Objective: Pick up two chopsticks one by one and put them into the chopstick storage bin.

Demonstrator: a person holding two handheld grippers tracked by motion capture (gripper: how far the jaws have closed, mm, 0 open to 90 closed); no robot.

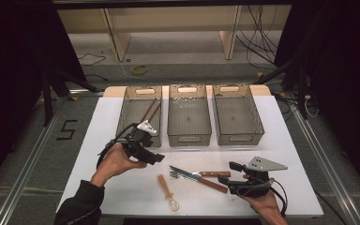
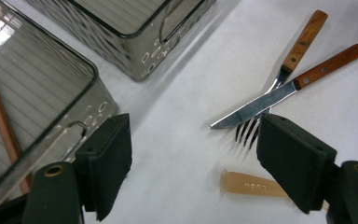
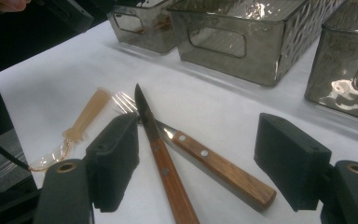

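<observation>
A wooden-handled knife (image 1: 201,180) lies crossed over a wooden-handled fork (image 1: 211,174) on the white table near its front, with a translucent peach plastic spoon (image 1: 166,190) to their left. My left gripper (image 1: 155,155) is open and empty, held above the table just in front of the left bin, pointing toward the cutlery. In the left gripper view the knife (image 2: 279,95), fork (image 2: 303,39) and spoon (image 2: 251,184) lie ahead of the wide jaws (image 2: 193,163). My right gripper (image 1: 228,173) is open at the handle ends; the knife (image 3: 168,172) and fork (image 3: 219,170) handles lie between its jaws, untouched.
Three smoky translucent bins stand in a row at the back: left (image 1: 122,123), middle (image 1: 189,139), right (image 1: 238,139). The left bin holds brown chopsticks (image 1: 149,111). Black cables trail from both grippers. The table's front edge runs close behind the person's hands.
</observation>
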